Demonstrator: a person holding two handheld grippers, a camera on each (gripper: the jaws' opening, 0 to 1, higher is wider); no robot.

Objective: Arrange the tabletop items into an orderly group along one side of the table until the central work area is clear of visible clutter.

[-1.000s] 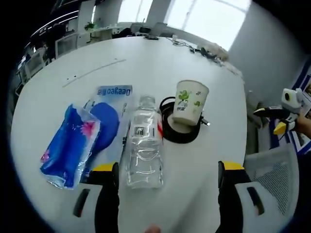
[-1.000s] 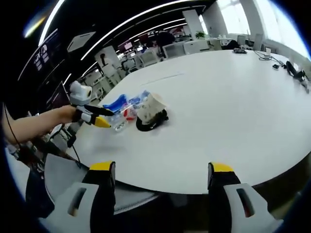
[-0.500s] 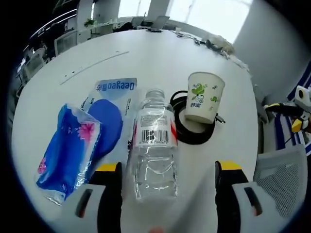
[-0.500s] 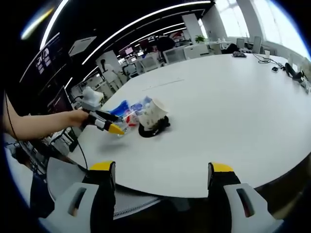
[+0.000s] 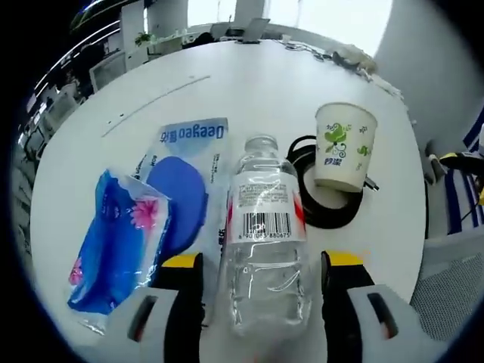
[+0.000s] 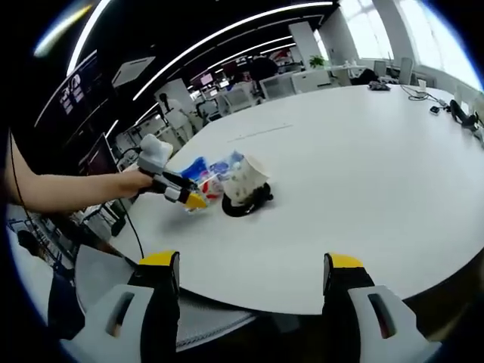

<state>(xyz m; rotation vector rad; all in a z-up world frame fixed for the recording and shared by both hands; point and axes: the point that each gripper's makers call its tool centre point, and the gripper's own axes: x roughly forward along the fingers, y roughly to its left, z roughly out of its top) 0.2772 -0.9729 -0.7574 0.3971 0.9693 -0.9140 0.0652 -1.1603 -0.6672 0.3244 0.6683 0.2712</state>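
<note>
In the left gripper view my left gripper [image 5: 261, 265] sits at the bottom of the frame, its jaws spread wide on either side of the clear water bottle [image 5: 266, 253] lying between them, not yet pinching it; left of the bottle lies a blue plastic packet [image 5: 121, 246], and beside it a flat blue-printed pouch [image 5: 181, 181]; further up, right of centre, a paper cup [image 5: 344, 146] stands on a coil of black cable [image 5: 318, 203]; beyond that the white table [image 5: 227, 83] runs bare to its far edge. In the right gripper view my right gripper [image 6: 253, 272] hangs off the table's near edge, jaws spread on nothing. I judge the job barely begun: the items already cluster near one edge but loosely, so bottle, packets, cup and cable all await lining up.
</note>
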